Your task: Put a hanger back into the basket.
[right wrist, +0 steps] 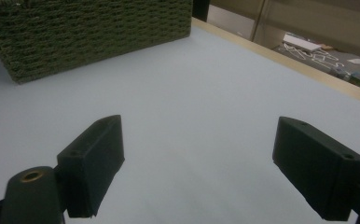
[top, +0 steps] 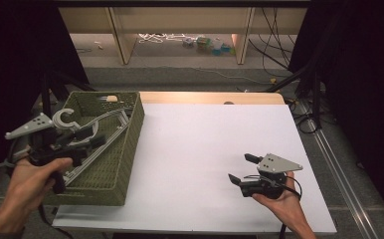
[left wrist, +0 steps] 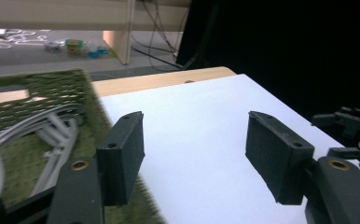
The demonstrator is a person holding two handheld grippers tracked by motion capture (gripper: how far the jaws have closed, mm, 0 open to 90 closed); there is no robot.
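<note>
A person at a white table [top: 205, 164] works with 2 handheld grippers over a woven green basket [top: 130, 149] that sits at the table's left edge. The left gripper [left wrist: 194, 156] hangs above the basket's right rim, its jaws parted wide with nothing between them. Inside the basket lie grey plastic clothes hangers [top: 105, 130], stacked so closely that an exact count cannot be made; at least 2 frames show, with 1 curved hook [top: 66, 117] rising near the basket's far left corner. The right gripper [top: 240, 169] rests in the person's other hand near the table's front right corner, well apart from the basket, jaws likewise spread and empty over bare white surface.

The hangers look light, stiff and smooth, so a pinch on a slick bar could slip; the straight lower bar or the shoulder arm just beside the hook seems the surest place to take hold. Because the frames nest together, lifting 1 may well drag its neighbour along. The basket itself, soft-walled and shallow, could shift on the table if a hanger snags its weave.
</note>
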